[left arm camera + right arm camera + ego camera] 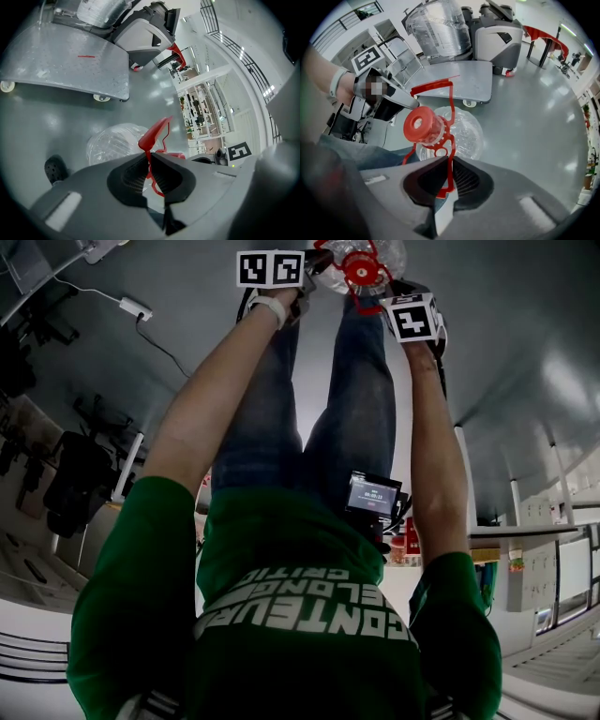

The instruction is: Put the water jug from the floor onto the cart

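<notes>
The clear water jug (461, 133) with a red cap (421, 124) is low over the grey floor in front of the person's legs; whether it touches the floor I cannot tell. Its thin red handle (450, 112) runs between the jaws of my right gripper (451, 171), which is shut on it. My left gripper (149, 161) is shut on another strand of the same red handle (154, 133), with the jug (115, 140) just beyond. In the head view both grippers, left (314, 279) and right (380, 301), meet at the jug (375, 254). The grey flat cart (459, 79) stands on castors beyond the jug.
A large clear wrapped container (438, 26) stands at the cart's far end. A grey machine (497, 33) is behind the cart (70, 61). Red-draped tables (546, 40) and shelving (201, 108) lie farther off. A white cable (141, 320) runs across the floor at left.
</notes>
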